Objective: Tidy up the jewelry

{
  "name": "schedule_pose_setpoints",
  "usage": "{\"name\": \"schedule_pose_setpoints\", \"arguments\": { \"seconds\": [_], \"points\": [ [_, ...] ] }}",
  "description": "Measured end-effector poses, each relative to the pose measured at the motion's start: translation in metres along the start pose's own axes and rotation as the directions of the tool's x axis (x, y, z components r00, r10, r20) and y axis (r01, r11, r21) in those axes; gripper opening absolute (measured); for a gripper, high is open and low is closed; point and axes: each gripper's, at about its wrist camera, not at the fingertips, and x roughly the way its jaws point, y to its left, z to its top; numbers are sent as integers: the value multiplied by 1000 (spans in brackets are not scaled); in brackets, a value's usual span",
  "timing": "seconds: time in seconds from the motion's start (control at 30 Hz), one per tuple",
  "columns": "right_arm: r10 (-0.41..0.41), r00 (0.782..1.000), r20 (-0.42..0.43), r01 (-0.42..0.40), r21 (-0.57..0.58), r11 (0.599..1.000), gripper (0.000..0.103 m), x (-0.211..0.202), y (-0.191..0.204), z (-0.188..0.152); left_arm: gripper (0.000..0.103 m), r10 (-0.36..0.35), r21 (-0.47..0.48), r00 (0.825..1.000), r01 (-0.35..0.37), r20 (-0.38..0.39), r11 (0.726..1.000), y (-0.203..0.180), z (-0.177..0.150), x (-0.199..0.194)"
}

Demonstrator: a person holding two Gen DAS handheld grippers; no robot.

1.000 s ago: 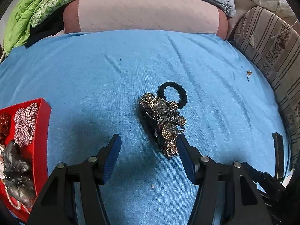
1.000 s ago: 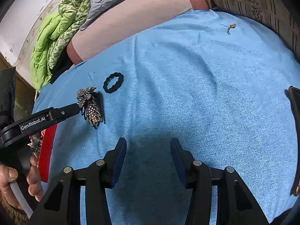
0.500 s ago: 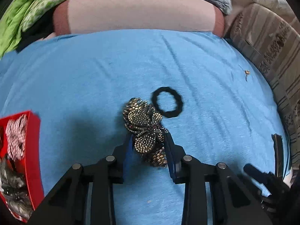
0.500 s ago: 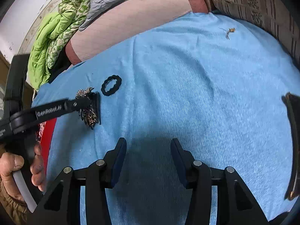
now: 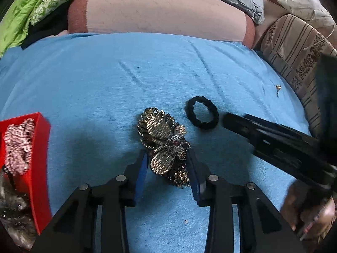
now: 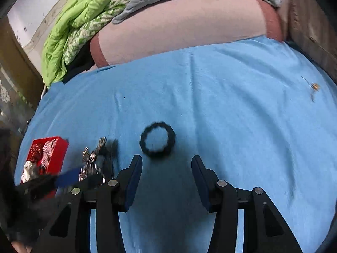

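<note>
My left gripper (image 5: 167,164) is shut on a rhinestone butterfly hair clip (image 5: 166,147), held over the blue sheet. The clip also shows blurred in the right wrist view (image 6: 94,160). A black hair tie (image 5: 202,115) lies on the sheet just right of the clip. My right gripper (image 6: 166,168) is open and empty, directly in front of the hair tie (image 6: 158,144). A red box (image 5: 38,168) with scrunchies and other pieces sits at the left; it also shows in the right wrist view (image 6: 54,154).
A small gold earring (image 6: 314,87) lies far right on the blue sheet (image 6: 231,116). A pink bolster (image 5: 164,19), a green quilt (image 5: 31,6) and a grey quilt lie behind. A striped cushion (image 5: 294,50) borders the right side.
My left gripper closed on the butterfly clip and lifted it away from the hair tie. My right gripper swung left and forward until the hair tie lay just ahead of its open fingers.
</note>
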Motion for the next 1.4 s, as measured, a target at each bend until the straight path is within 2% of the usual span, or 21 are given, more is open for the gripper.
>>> {"name": "schedule_pose_setpoints", "arguments": {
  "seconds": [0.07,0.2,0.3,0.37,0.4,0.43,0.47,0.5,0.53,0.73,0.87,0.9,0.97,1.03,1.07,1.13,1.23,1.4],
  "points": [
    [-3,1000,-23,3,-7,1000,44,13,0,6,40,-25,-21,1000,25,-10,999,2,1,5],
    [-38,998,-57,36,-24,999,35,40,-2,10,41,-61,-47,998,60,-22,997,5,1,10],
    [-81,996,-45,79,-46,996,19,42,0,11,41,-60,-33,998,59,-24,998,2,-1,14],
    [-70,996,-48,68,-40,997,10,39,-3,10,40,-44,-15,999,44,-11,999,-3,-2,13],
    [-64,997,-46,63,-27,998,9,36,-7,8,39,-42,-8,999,42,-12,999,-5,-4,11],
    [-64,997,-46,63,-12,998,9,33,-11,7,26,-48,-6,999,48,-13,999,-7,-5,9],
    [-61,997,-47,62,7,998,8,30,-15,4,24,-63,-6,998,62,-12,998,-9,-5,7],
    [-59,997,-48,60,26,998,8,26,-19,2,17,-62,-3,998,62,-8,998,-11,-6,3],
    [-61,997,-47,63,42,997,8,20,-22,-2,5,-54,4,999,54,-3,999,-14,-7,-1],
    [-68,998,-15,69,97,993,8,-20,-37,-29,2,-51,66,998,50,21,997,-32,-20,-27],
    [-69,998,10,67,137,988,8,-46,-46,-48,2,-58,52,998,57,16,997,-30,-29,-37],
    [-67,998,16,64,148,987,8,-52,-48,-53,3,-55,40,998,55,16,998,-29,-29,-37],
    [-60,998,31,54,176,983,8,-64,-53,-64,14,-56,10,998,56,5,998,-22,-32,-38],
    [-55,997,49,44,194,980,8,-72,-55,-73,43,-48,-24,999,48,10,999,-16,-33,-41],
    [-55,997,57,43,194,980,8,-74,-55,-77,47,-37,-32,999,38,24,999,-14,-33,-44],
    [-62,995,76,47,184,982,8,-77,-52,-82,52,-11,-30,998,12,55,999,-12,-31,-48],
    [-75,993,89,60,159,985,8,-75,-50,-88,55,9,-27,999,-8,50,1000,-11,-28,-42],
    [-75,993,96,61,138,989,8,-69,-53,-90,59,-29,4,999,29,19,1000,-26,-19,-18]
  ]
}}
